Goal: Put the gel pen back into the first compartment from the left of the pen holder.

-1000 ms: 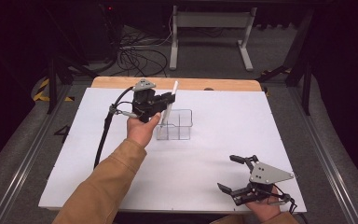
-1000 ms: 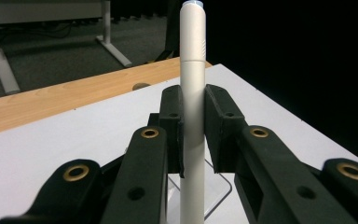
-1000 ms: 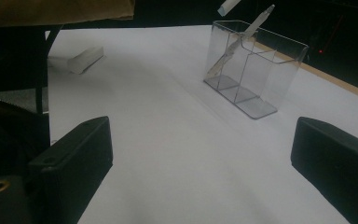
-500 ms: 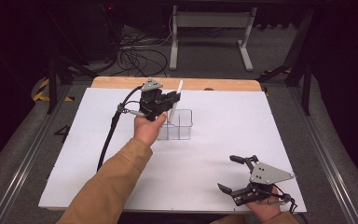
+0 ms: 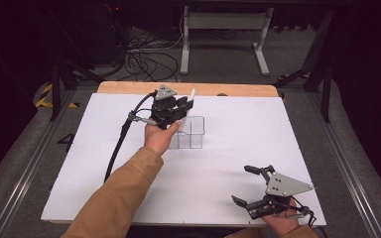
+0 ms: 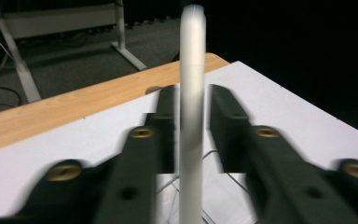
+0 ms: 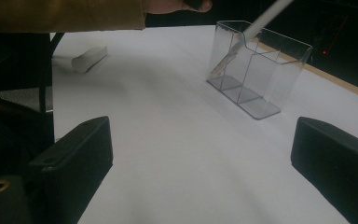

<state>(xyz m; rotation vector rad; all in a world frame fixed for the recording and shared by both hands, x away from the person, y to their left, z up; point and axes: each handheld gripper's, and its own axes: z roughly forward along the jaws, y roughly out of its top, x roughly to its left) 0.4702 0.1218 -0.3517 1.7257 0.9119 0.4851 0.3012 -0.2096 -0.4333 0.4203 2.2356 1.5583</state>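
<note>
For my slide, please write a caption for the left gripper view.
Left gripper jaws just opening around an upright white stick above the clear box.

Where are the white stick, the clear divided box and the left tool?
white stick [image 6: 192, 93], left gripper view, mid shaft between the jaws.
clear divided box [image 7: 279, 63], right gripper view, near side wall.
left tool [image 5: 184, 105], high view, between its fingertips, above the box.

sleeve [image 5: 116, 198]: tan | hand-held gripper [image 5: 252, 189]: black jaws, brass screws, grey plate

White stick [image 6: 192, 93], clear organizer [image 7: 256, 65], white tbl cover [image 5: 238, 148], tan sleeve [image 5: 119, 198].
</note>
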